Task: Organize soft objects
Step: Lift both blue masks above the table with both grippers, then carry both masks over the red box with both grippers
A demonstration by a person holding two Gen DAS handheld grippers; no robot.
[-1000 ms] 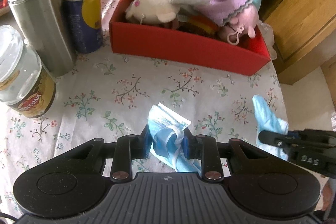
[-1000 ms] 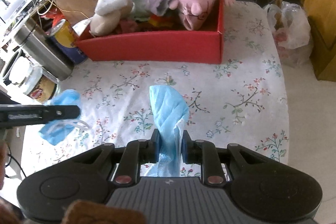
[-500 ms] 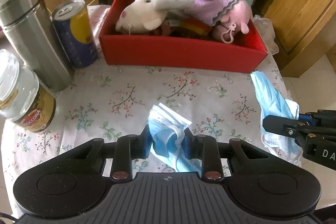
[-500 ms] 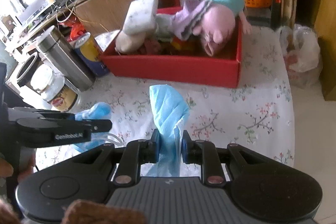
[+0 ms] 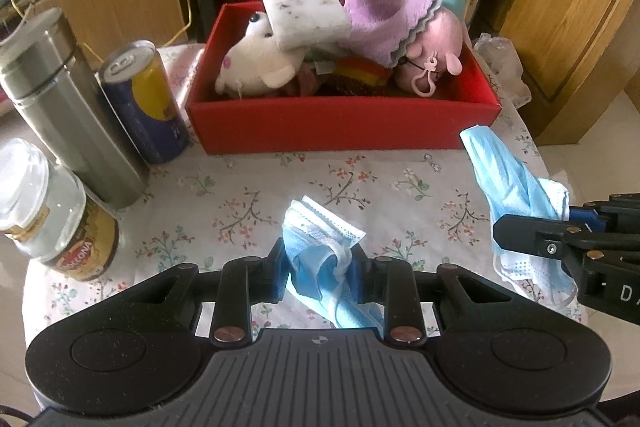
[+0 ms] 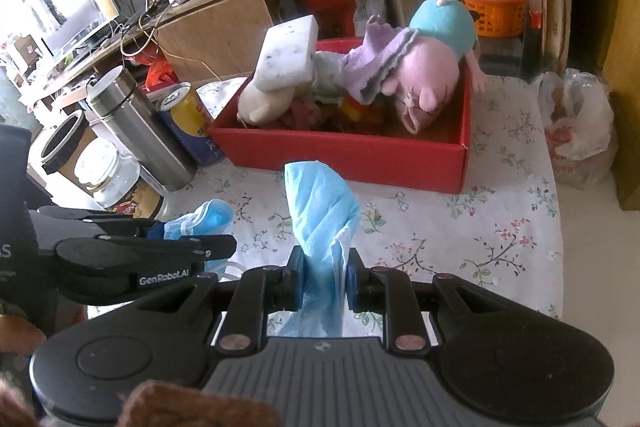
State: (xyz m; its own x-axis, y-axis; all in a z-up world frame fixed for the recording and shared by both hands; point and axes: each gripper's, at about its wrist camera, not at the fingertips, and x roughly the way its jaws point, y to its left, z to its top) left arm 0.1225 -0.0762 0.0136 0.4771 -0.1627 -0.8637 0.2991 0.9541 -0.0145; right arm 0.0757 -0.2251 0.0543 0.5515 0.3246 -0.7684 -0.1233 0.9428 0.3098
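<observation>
Both face masks are hanging limp above the floral surface (image 5: 240,195), near the red box (image 5: 340,123). The left tongs (image 5: 320,267) are pinching one crumpled mask (image 5: 316,247); the right tongs (image 6: 322,281) are clamping the other (image 6: 320,211). They look light and floppy, so gripping bunched fabric rather than loops seems safest.

"GenRobot.AI" is printed on the left claw (image 6: 192,239); the jar (image 5: 60,223) label reads "MOCCONA".

Can (image 5: 140,99) and flask (image 5: 68,107) stand left of the box (image 5: 340,123).
</observation>
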